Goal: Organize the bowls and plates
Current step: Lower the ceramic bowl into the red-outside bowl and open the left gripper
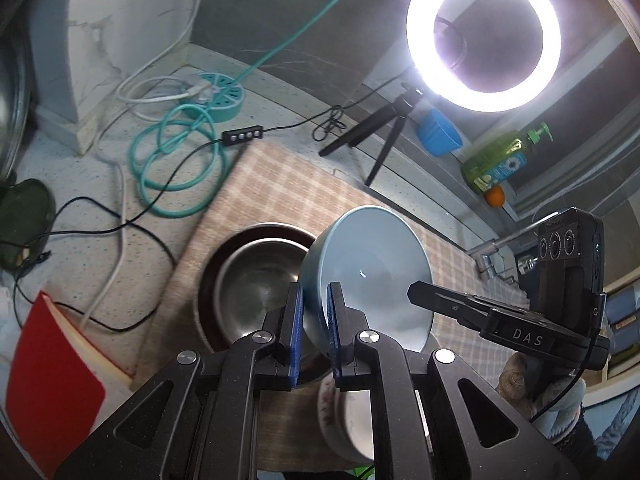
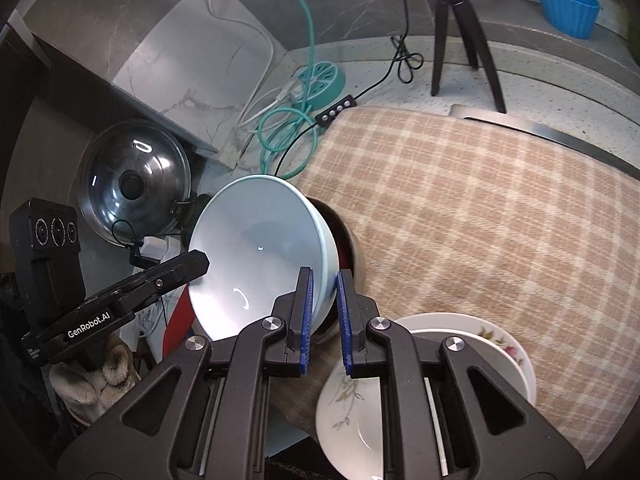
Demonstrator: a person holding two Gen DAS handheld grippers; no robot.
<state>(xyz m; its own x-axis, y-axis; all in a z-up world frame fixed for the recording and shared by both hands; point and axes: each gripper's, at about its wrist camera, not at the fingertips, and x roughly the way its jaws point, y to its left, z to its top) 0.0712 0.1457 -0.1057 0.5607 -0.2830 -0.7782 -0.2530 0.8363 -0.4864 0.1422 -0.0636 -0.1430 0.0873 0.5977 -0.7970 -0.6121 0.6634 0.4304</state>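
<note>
A light blue bowl (image 1: 372, 276) is held tilted above the checked cloth, gripped at opposite rims by both grippers. My left gripper (image 1: 314, 304) is shut on its near rim. My right gripper (image 2: 323, 292) is shut on the other rim of the blue bowl (image 2: 256, 256); it also shows in the left wrist view (image 1: 416, 292). A steel bowl (image 1: 256, 280) sits in a dark red bowl (image 1: 208, 276) just beside and under the blue one. White flowered plates (image 2: 480, 344) lie on the cloth near the front, also low in the left wrist view (image 1: 344, 412).
A checked cloth (image 2: 480, 200) covers the counter. Teal and white cables (image 1: 176, 160), a round power strip (image 1: 220, 96), a ring light on a tripod (image 1: 480, 32), a glass pot lid (image 2: 132, 180), a red book (image 1: 52, 380), a blue cup (image 2: 568, 0) and a soap bottle (image 1: 500, 160) surround it.
</note>
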